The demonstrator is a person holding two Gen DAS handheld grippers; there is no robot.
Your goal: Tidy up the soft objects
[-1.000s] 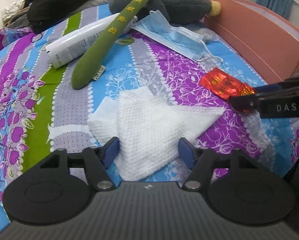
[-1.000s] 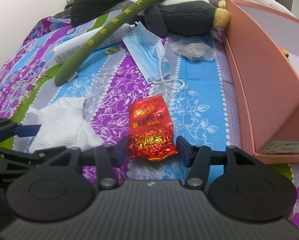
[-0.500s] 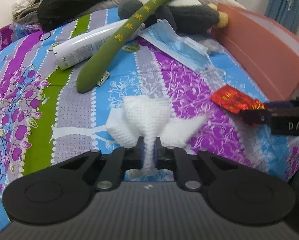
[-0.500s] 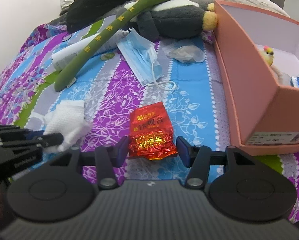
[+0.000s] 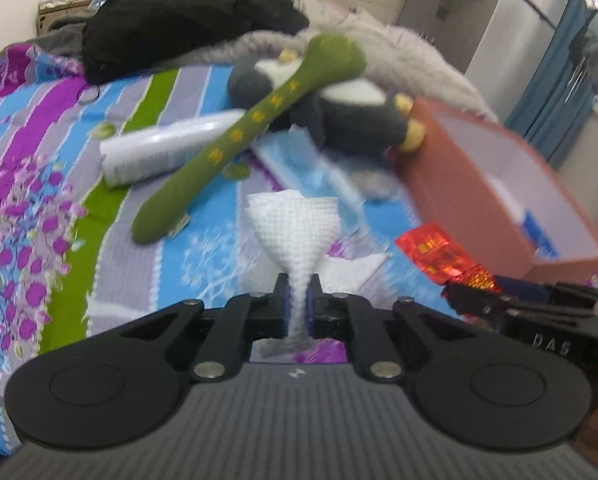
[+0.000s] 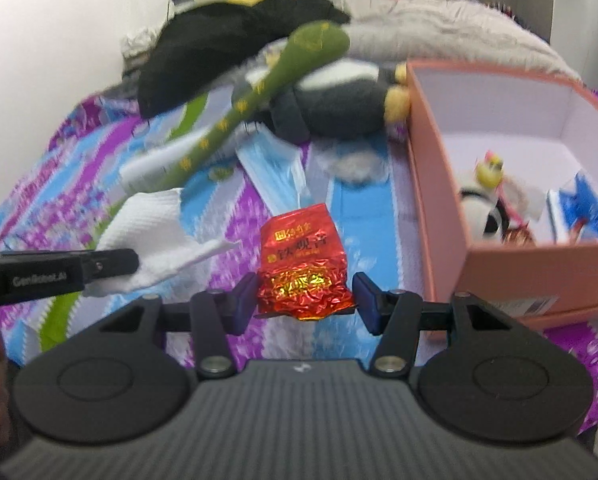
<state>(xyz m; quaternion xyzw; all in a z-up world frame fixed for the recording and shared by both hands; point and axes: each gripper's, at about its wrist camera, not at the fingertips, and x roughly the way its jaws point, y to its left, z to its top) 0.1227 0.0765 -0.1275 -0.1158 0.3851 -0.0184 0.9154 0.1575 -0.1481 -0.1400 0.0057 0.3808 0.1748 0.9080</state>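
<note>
A white waffle-weave cloth (image 5: 293, 228) is bunched between the pads of my left gripper (image 5: 298, 296), which is shut on it and holds it above the bedspread. The same cloth (image 6: 151, 232) hangs from the left gripper (image 6: 133, 262) at the left of the right wrist view. A red foil packet (image 6: 299, 256) sits between the pads of my right gripper (image 6: 305, 292), which is shut on its crinkled lower end. That packet (image 5: 435, 248) and the right gripper (image 5: 457, 298) show at the right of the left wrist view. An open pink box (image 6: 431, 152) stands to the right.
On the striped bedspread (image 5: 39, 208) lie a long green plush stick (image 5: 239, 140), a white tube (image 5: 163, 152), a blue face mask (image 6: 275, 168) and a grey penguin plush (image 5: 351, 116). Black clothing (image 5: 171, 28) and a grey fur blanket lie behind. The box holds a small plush toy (image 6: 483, 196).
My left gripper shut on the white cloth and lifted it off the bed. My right gripper rose with the red packet still between its pads. The inside of the box has come into view.
</note>
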